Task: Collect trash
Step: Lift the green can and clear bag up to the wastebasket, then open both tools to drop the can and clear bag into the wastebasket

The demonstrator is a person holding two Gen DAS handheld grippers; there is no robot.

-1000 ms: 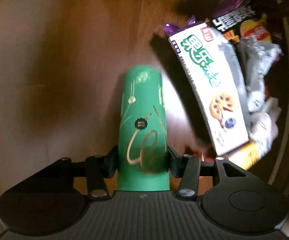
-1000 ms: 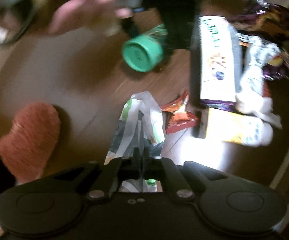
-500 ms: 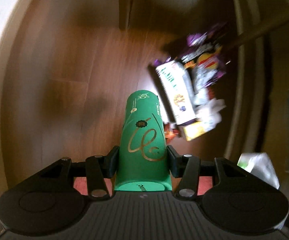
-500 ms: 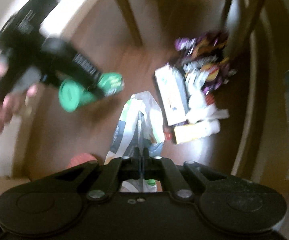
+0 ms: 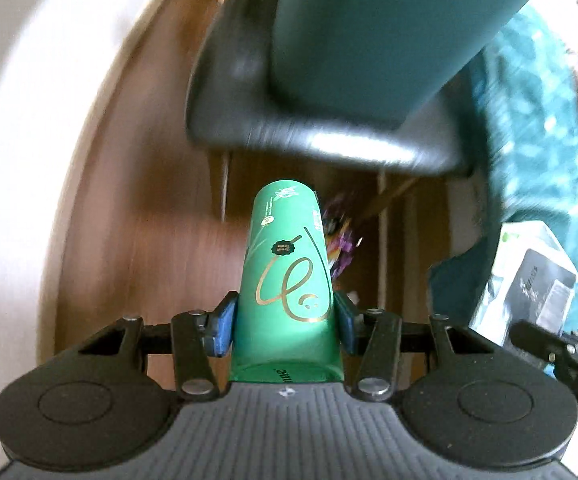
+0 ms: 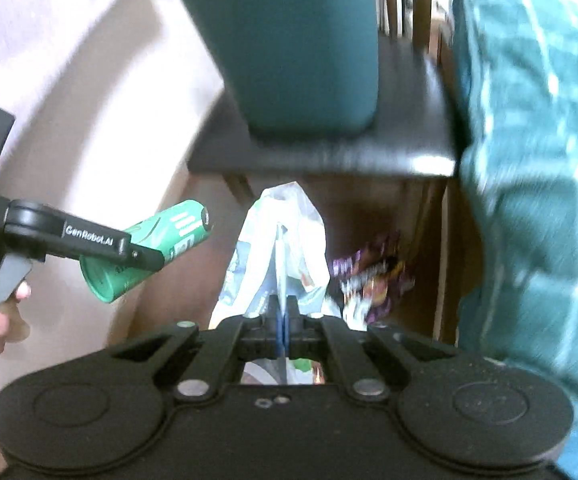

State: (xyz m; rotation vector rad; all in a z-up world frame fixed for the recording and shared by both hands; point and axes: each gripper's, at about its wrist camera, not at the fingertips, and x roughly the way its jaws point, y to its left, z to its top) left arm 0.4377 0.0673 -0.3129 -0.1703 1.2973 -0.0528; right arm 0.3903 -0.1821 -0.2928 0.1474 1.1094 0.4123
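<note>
The left gripper (image 5: 287, 316) pinched a green cylindrical can (image 5: 289, 280) between its jaws, the can's long axis running forward along the fingers and pointing steeply down. The right gripper (image 6: 283, 320) had its jaws pressed together on a thin plastic bag (image 6: 281, 248), which hung just beside the can, on its right. Both were above the floor, in front of a dark chair seat (image 6: 409, 140). More wrappers (image 6: 369, 276) lay on the floor (image 5: 149, 240) under the chair. I judge the can must go into the bag next.

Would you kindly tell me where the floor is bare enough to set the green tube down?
Bare wood floor lies left of the chair, up to the white wall. Under the chair it is crowded with wrappers; the teal cloth blocks the right.
</note>
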